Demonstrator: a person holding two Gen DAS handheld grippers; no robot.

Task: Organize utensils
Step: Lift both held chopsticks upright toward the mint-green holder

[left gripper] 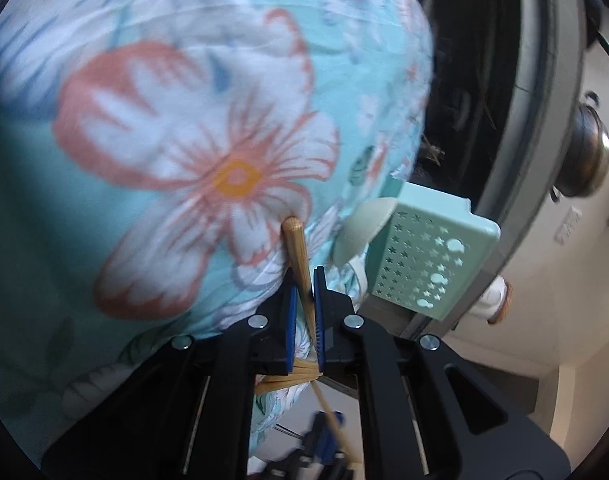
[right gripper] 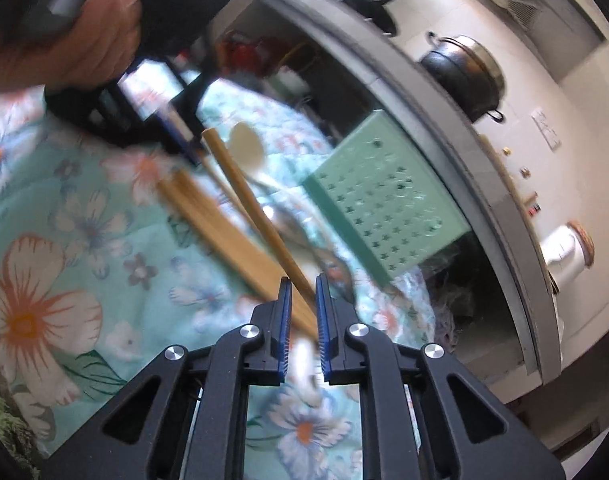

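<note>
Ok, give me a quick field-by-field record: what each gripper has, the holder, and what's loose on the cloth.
left gripper: jaws shut on a wooden chopstick
right gripper: jaws shut on a wooden chopstick
holder: green perforated utensil holder, lying on the cloth
surface: floral cloth
loose items: white spoon, more chopsticks

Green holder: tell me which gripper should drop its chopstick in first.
Left, probably. The left gripper is shut on a chopstick, and the green holder sits just right of its tip. The right gripper also holds a chopstick, but its holder looks farther off.
</note>
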